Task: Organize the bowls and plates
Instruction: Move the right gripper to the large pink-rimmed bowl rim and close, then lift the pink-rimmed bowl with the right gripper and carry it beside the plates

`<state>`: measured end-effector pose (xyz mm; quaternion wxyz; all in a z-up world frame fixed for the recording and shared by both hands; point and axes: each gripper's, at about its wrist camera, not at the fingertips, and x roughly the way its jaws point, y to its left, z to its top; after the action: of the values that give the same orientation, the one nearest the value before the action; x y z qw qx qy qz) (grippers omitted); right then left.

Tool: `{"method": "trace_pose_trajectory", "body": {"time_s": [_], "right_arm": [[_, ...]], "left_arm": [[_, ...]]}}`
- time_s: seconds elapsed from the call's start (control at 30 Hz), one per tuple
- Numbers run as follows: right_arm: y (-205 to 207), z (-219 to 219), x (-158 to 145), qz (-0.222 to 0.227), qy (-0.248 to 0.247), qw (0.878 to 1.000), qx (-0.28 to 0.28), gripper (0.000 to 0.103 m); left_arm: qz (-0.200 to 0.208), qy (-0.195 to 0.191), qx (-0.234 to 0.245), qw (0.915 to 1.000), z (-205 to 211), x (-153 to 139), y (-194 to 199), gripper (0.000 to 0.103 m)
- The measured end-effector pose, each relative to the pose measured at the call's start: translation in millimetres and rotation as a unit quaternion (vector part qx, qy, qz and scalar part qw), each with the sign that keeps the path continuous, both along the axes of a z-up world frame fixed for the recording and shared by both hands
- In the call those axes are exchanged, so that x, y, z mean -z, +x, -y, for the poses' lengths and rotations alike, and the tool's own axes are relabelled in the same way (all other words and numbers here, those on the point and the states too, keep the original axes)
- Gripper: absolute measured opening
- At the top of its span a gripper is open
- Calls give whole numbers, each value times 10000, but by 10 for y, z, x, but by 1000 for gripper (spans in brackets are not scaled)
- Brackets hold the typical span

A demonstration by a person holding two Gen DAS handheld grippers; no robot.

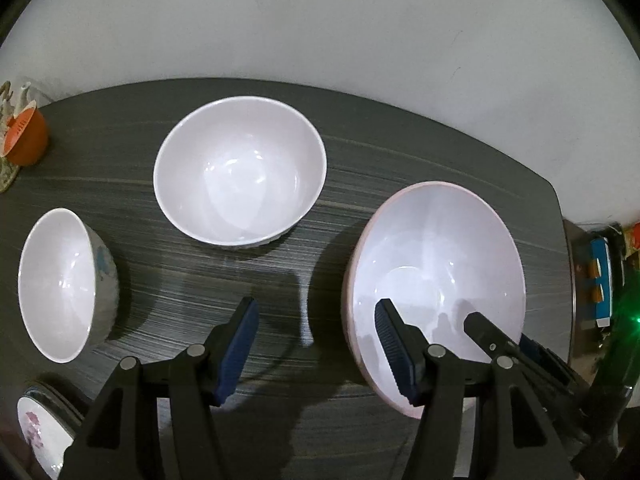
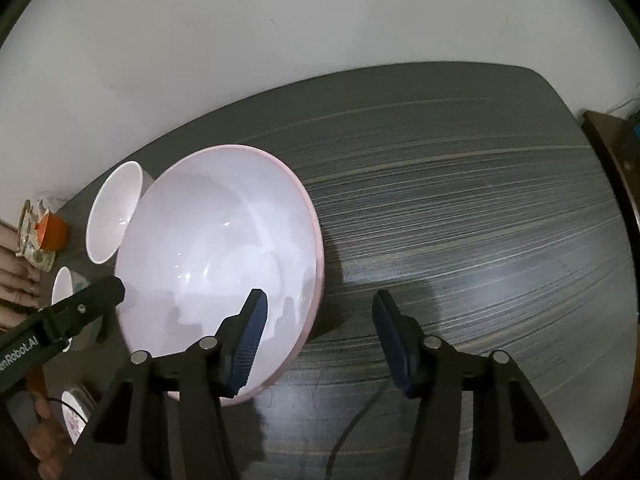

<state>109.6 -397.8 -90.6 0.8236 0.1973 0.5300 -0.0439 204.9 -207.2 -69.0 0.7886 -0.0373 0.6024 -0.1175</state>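
A large pink-rimmed white bowl [image 1: 436, 264] [image 2: 224, 256] stands on the dark table [image 1: 320, 140]. My left gripper [image 1: 317, 301] is open and straddles the bowl's left rim, with one blue pad inside and one outside, neither touching. My right gripper [image 2: 318, 300] is open and straddles the right rim the same way, its left pad over the bowl's inside. A white bowl [image 1: 240, 176] [image 2: 116, 216] sits behind and to the left. A small bowl with blue patterning [image 1: 60, 280] and a flowered plate [image 1: 36, 432] lie at the far left.
An orange cup [image 1: 28, 136] [image 2: 52, 232] stands at the table's back left corner. Bare table [image 2: 480, 220] stretches right of the large bowl to a rounded edge, with brown furniture [image 2: 616, 152] beyond. A cable [image 2: 352, 432] hangs below the right gripper. A white wall stands behind.
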Motion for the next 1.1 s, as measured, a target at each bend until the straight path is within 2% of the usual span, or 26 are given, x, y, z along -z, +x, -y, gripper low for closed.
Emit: {"method": "trace_pose_trajectory", "body": {"time_s": [0.07, 0.1, 0.13, 0.2, 0.27, 0.33, 0.4, 0.77, 1.1], "right_arm": [[29, 9, 41, -29, 120, 9999, 13, 47], [43, 11, 54, -37, 146, 9999, 20, 46], [46, 7, 73, -38, 174, 9998, 16, 43], [49, 0, 97, -39, 242, 9997, 6, 37], [56, 9, 121, -45, 290, 9996, 14, 25], [33, 1, 135, -44, 285, 9996, 31, 20], [16, -16, 140, -10, 303, 9995, 18, 15], [25, -79, 116, -35, 301, 9995, 83, 14], [-314, -312, -114, 79, 369, 9993, -15, 14]], "left_arm": [[-34, 23, -8, 10000, 1, 33, 28, 55], [-49, 2, -18, 10000, 0, 47, 28, 43], [-94, -50, -8, 9999, 4, 68, 41, 38], [-116, -199, 26, 9997, 10, 87, 31, 32], [-57, -186, 99, 9998, 44, 78, 2, 27], [-23, -230, 180, 9996, 75, 72, -18, 17], [-61, -295, 228, 9993, 103, 82, -40, 13], [45, -335, 306, 9990, 30, -58, -262, 12], [206, -338, 222, 9990, -474, -401, -771, 12]]}}
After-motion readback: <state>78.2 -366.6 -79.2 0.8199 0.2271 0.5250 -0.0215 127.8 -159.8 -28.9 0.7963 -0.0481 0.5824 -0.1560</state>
